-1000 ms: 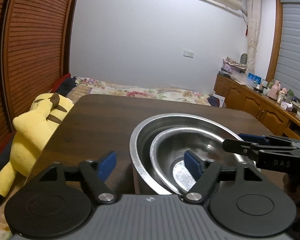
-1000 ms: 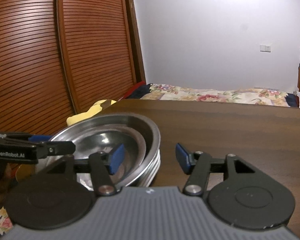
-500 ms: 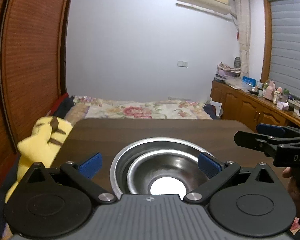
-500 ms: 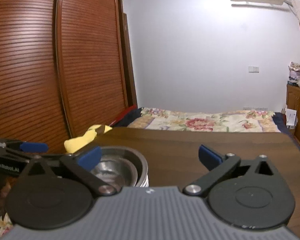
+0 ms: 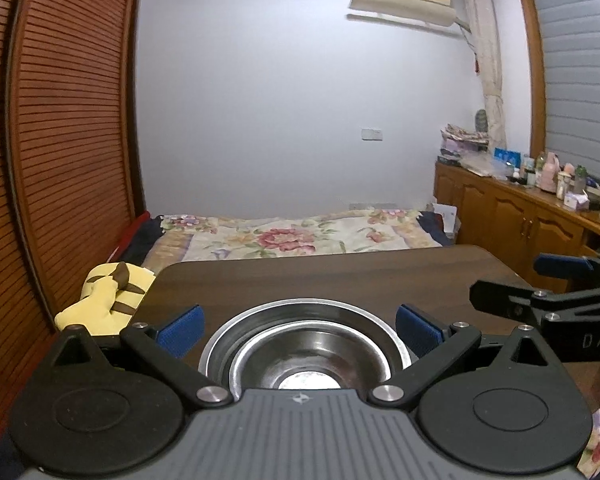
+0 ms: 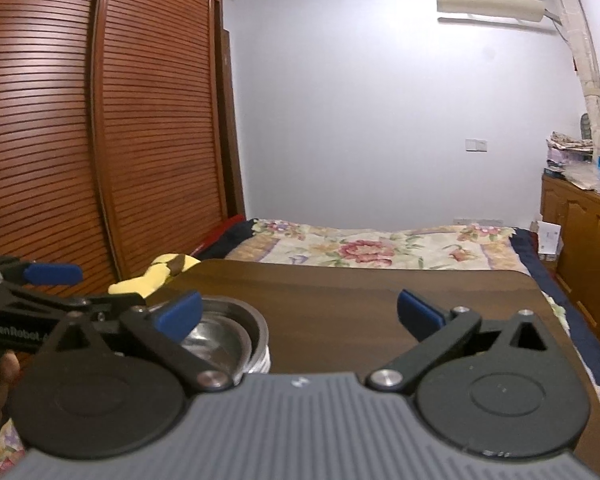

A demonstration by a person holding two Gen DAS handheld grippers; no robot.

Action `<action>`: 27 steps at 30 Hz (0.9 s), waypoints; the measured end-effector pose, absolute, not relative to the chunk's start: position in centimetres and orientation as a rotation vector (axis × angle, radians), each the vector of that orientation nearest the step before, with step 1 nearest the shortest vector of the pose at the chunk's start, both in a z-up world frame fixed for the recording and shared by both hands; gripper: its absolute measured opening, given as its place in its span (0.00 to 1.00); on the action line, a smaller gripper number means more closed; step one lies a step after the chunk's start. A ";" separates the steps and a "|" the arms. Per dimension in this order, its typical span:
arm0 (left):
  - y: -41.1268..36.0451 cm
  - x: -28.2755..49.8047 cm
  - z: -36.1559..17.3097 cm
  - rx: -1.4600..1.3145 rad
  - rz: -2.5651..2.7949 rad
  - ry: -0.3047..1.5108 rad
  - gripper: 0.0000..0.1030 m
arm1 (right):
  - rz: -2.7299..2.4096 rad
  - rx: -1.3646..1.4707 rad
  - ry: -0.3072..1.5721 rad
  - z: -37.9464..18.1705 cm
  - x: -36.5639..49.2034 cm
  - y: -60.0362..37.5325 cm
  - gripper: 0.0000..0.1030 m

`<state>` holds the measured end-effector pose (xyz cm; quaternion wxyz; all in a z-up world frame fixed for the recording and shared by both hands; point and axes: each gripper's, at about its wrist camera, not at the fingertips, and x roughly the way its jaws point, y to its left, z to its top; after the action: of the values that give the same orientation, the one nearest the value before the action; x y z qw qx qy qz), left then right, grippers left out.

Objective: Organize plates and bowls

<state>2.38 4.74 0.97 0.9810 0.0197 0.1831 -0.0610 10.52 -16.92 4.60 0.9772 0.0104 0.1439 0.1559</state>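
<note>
A stack of nested steel bowls [image 5: 308, 340] stands on the dark wooden table [image 5: 340, 280], close in front of the left wrist camera. My left gripper [image 5: 300, 332] is open wide, its blue pads [image 5: 180, 330] above and to either side of the stack, touching nothing. In the right wrist view the bowls [image 6: 224, 336] lie low on the left, partly behind the left finger. My right gripper [image 6: 300, 314] is open wide over bare table [image 6: 340, 292], holding nothing. Each gripper shows in the other's view: the right gripper [image 5: 520, 280], the left gripper [image 6: 96, 288].
A yellow plush toy [image 5: 108, 300] lies off the table's left edge. Beyond the far edge is a bed with a floral cover [image 5: 292, 236]. Slatted wardrobe doors [image 5: 60, 160] stand at the left, and wooden cabinets [image 5: 520, 216] with clutter on top at the right.
Both grippers have opened wide, letting go of the bowls' rims. They have risen and drawn back, so the stack now sits lower in both views.
</note>
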 end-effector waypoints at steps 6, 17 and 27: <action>4.0 1.7 0.6 0.047 -0.119 0.378 1.00 | 0.269 0.022 0.308 4.4 9.7 -17.4 1.00; 3.9 0.7 -0.5 0.041 -0.080 0.385 1.00 | 0.222 0.024 0.333 3.8 8.7 -17.8 1.00; 3.2 -0.1 -1.8 0.066 -0.062 0.387 1.00 | 0.195 0.030 0.361 2.6 8.2 -17.9 1.00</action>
<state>-0.05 3.23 -1.77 0.9803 0.0330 0.1923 -0.0307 8.19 -17.86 2.63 0.9789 0.0151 0.1794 0.0968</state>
